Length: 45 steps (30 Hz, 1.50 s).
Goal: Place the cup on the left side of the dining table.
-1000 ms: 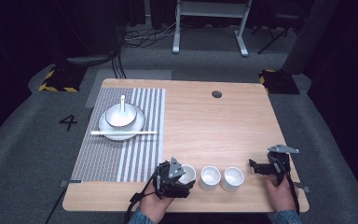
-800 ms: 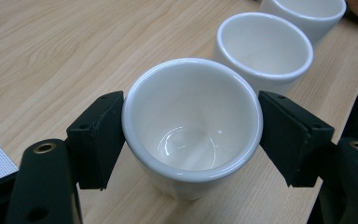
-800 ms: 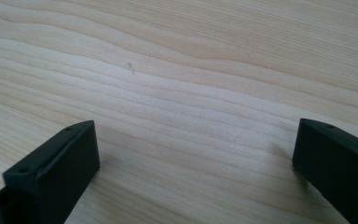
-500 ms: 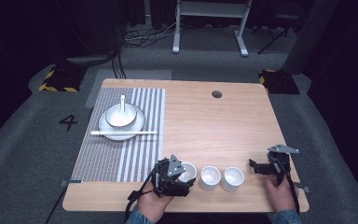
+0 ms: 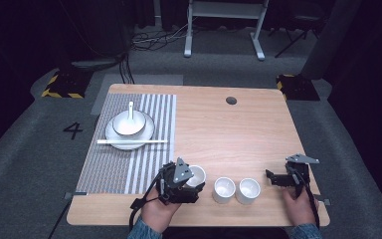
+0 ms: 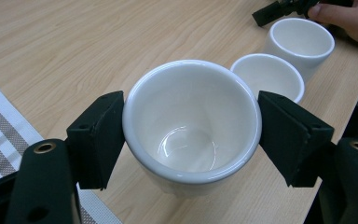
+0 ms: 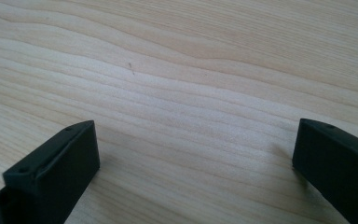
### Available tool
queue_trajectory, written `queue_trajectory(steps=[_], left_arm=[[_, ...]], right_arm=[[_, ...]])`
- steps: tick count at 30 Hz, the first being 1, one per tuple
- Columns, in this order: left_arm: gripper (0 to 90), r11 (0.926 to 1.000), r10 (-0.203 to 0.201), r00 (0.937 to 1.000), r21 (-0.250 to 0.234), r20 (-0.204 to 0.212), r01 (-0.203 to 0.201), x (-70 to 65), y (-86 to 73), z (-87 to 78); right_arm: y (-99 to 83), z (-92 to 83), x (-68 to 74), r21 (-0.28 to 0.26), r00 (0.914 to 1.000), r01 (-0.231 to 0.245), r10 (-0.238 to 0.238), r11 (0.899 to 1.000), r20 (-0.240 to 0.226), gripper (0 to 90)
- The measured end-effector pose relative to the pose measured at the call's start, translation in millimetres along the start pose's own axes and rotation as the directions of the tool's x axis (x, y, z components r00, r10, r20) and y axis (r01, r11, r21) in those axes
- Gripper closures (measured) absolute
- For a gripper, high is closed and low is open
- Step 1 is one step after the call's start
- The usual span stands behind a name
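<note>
Wooden table (image 5: 238, 129), striped mat (image 5: 129, 164) at frame left with plate (image 5: 114, 137), bowl (image 5: 128, 123), spoon (image 5: 131, 107), chopsticks (image 5: 132, 142). Lower centre: left gripper (image 5: 191, 181) around a white cup (image 5: 196, 174); two more cups (image 5: 224, 189) (image 5: 247, 190) right of it. Right gripper (image 5: 273, 178) lower right, over bare wood.

Table (image 5: 238, 134): light wood, matt, grain visible, smooth. Cup (image 6: 191, 121) betw. left gripper (image 6: 191, 135) jaws: white glazed ceramic, glossy, w/ highlights inside. Two other cups (image 6: 268, 74) (image 6: 300, 39) same glaze. Jaw pads: black, matt, look like rubber or plastic, both grippers (image 7: 193, 168). Mat (image 5: 129, 149) at table's left edge: woven cloth, grey/white stripes, rough. Bowl (image 5: 128, 122) & plate (image 5: 114, 137): white, glossy. Floor (image 5: 25, 164): grey carpet, rough.
</note>
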<state>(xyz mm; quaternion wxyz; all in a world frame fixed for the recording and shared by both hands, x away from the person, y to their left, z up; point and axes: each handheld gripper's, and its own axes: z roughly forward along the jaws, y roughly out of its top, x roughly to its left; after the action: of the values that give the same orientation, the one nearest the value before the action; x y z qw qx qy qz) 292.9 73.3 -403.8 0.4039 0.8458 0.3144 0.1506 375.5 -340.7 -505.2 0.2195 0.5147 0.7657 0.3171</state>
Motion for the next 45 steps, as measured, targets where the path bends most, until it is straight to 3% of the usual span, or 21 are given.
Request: queue_trajectory(steps=[13, 23, 28, 35, 45], left_arm=[[26.8, 0.9995, -0.029, 0.9987, -0.013, -0.041, 0.028, 14.7, -0.6, -12.6], [26.9, 0.9969, -0.071, 0.9927, -0.041, -0.098, 0.067, 37.5, -2.8, -28.2], [26.8, 0.9955, -0.088, 0.9843, -0.050, -0.153, 0.081, 54.3, -4.5, -36.1], [26.8, 0.9926, -0.116, 0.9765, -0.056, -0.181, 0.108, 69.3, -6.8, -39.2], [26.8, 0.9867, -0.160, 0.9582, -0.064, -0.237, 0.149, 90.4, -10.4, -39.7]], right_arm=[[0.0, 0.0, 0.1, 0.000, 1.0000, -0.001, 0.001, 1.000, 0.001, 0.5], [-0.1, -0.1, 0.1, 0.000, 1.0000, -0.001, 0.001, 1.000, 0.001, 0.5], [-0.1, -0.1, 0.1, 0.000, 1.0000, -0.001, 0.001, 1.000, 0.001, 0.5], [0.0, -0.1, 0.1, 0.000, 1.0000, -0.001, 0.001, 1.000, 0.001, 0.5], [0.0, 0.0, 0.1, 0.000, 1.0000, -0.001, 0.001, 1.000, 0.001, 0.5]])
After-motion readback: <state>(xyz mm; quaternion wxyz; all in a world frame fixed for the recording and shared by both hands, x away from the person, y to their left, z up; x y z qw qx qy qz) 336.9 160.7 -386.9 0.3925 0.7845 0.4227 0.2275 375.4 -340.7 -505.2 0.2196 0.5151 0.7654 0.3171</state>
